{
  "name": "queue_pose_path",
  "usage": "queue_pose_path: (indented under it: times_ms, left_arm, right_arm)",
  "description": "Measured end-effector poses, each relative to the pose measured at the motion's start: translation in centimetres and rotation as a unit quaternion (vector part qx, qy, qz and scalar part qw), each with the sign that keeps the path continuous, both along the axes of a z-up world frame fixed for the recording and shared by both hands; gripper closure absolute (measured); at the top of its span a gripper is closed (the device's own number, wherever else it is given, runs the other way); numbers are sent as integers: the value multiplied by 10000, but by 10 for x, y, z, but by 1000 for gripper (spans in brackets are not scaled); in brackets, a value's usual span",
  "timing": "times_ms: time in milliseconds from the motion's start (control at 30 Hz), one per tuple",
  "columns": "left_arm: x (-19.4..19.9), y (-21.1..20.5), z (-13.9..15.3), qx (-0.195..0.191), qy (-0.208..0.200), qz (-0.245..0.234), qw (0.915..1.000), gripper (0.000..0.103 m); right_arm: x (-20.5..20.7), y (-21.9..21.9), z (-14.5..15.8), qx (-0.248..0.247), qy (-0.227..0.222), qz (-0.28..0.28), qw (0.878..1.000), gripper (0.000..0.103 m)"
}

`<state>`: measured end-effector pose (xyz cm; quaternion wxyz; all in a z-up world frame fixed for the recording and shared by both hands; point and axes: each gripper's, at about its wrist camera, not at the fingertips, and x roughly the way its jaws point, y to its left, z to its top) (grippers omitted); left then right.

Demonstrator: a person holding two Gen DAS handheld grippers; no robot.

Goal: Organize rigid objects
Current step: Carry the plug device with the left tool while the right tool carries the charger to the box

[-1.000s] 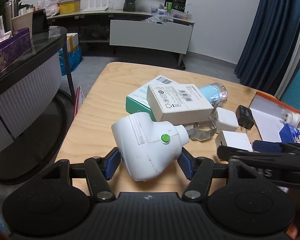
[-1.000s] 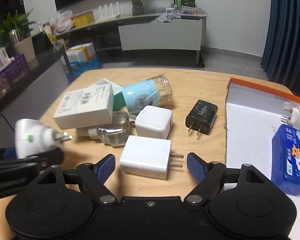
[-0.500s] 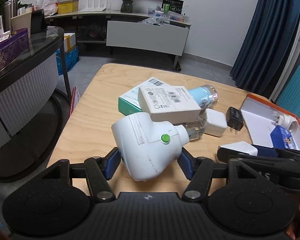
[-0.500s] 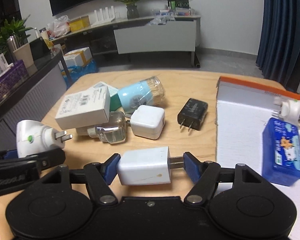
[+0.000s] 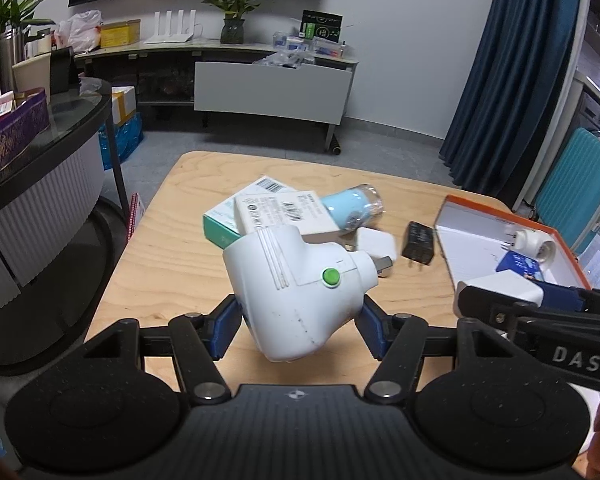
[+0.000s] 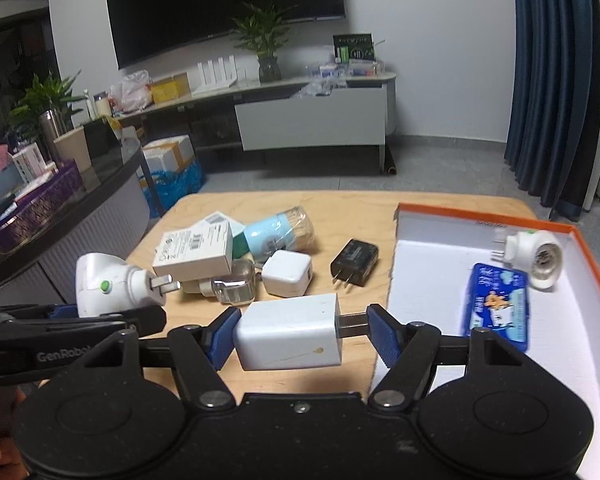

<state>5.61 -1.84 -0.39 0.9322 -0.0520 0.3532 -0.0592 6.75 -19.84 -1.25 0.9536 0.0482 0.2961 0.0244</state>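
My left gripper [image 5: 298, 326] is shut on a white plug-in device with a green button [image 5: 296, 288], held above the wooden table [image 5: 172, 264]; the same device [image 6: 108, 284] shows at the left of the right wrist view. My right gripper [image 6: 300, 334] is shut on a white charger [image 6: 288, 332], one pad on its body, the other on its prongs, lifted off the table beside the orange-rimmed white box [image 6: 428, 280]. In that box lie a white socket adapter [image 6: 534, 254] and a blue packet [image 6: 496, 304].
On the table sit a white carton [image 6: 198, 250] over a green carton [image 5: 220, 226], a light blue jar [image 6: 278, 232], a clear bottle [image 6: 236, 286], a small white charger [image 6: 286, 278] and a black charger [image 6: 354, 266]. A dark counter [image 5: 40, 152] stands left, a teal suitcase [image 5: 576, 188] right.
The right gripper closed on the white charger and raised it off the table. Both grippers rose and drew back from the pile; the left kept its hold on the plug-in device.
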Motion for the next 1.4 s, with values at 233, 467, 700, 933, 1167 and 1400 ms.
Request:
queue_pose_path:
  times_ms: [233,467,700,933,1167,1400]
  left_arm:
    - [-11,-15,6,12,-37,-164,9999,40]
    - [-17,-30,10,50,-100,-349,9993,40]
    - [-22,-43,12,53,-106,-503,9987,40]
    - [-27,-57,13,45,-79,-655,9978,40]
    - [-30,-72,13,82,-80,-815,9966,40]
    - [-31,-89,12,82,-45,-1012,9948,40]
  right_arm:
    - [-23,-14,13,2,-170,-136,9998,21]
    - [-40,-24,20,1,-284,-236,9993,21]
    - [-53,-37,24,15,-347,-356,9988,21]
    - [-61,-49,27,23,-406,-480,9980,21]
    - [-70,-63,28,44,-441,-598,9972,21]
    - [-76,-78,26,73,-457,-742,9962,21]
